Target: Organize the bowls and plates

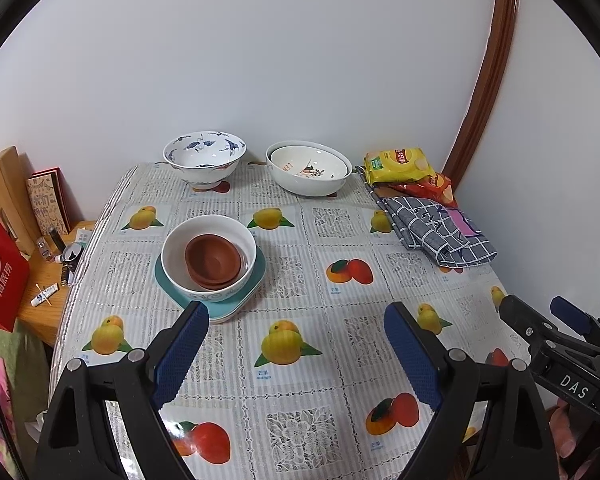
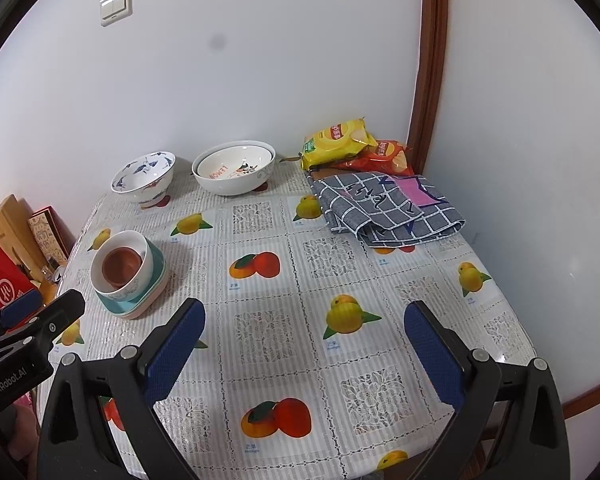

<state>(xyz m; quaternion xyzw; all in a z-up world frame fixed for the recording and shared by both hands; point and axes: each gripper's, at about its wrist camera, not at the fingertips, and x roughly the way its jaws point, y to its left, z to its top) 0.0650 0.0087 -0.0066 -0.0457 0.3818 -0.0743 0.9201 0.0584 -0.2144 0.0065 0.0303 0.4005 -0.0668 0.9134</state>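
A stack sits left of centre on the table: teal square plates (image 1: 247, 298) (image 2: 158, 280) under a white bowl (image 1: 172, 258) (image 2: 150, 258) holding small brown dishes (image 1: 214, 258) (image 2: 122, 266). At the back stand a blue-crane bowl (image 1: 204, 156) (image 2: 144, 176) and a large white bowl (image 1: 300, 184) (image 2: 234, 184) with a smaller lemon-print bowl (image 1: 308, 162) (image 2: 232, 166) nested in it. My left gripper (image 1: 296, 344) (image 2: 44, 308) is open and empty, just in front of the stack. My right gripper (image 2: 304, 344) (image 1: 540, 312) is open and empty over the table's front.
Yellow and red chip bags (image 1: 398, 164) (image 2: 340, 140) and a folded checked cloth (image 1: 440, 228) (image 2: 384, 208) lie at the back right. A side shelf (image 1: 40, 280) with a red box, bottles and small items stands left. Fruit-print tablecloth (image 1: 300, 272) (image 2: 268, 320) covers the table.
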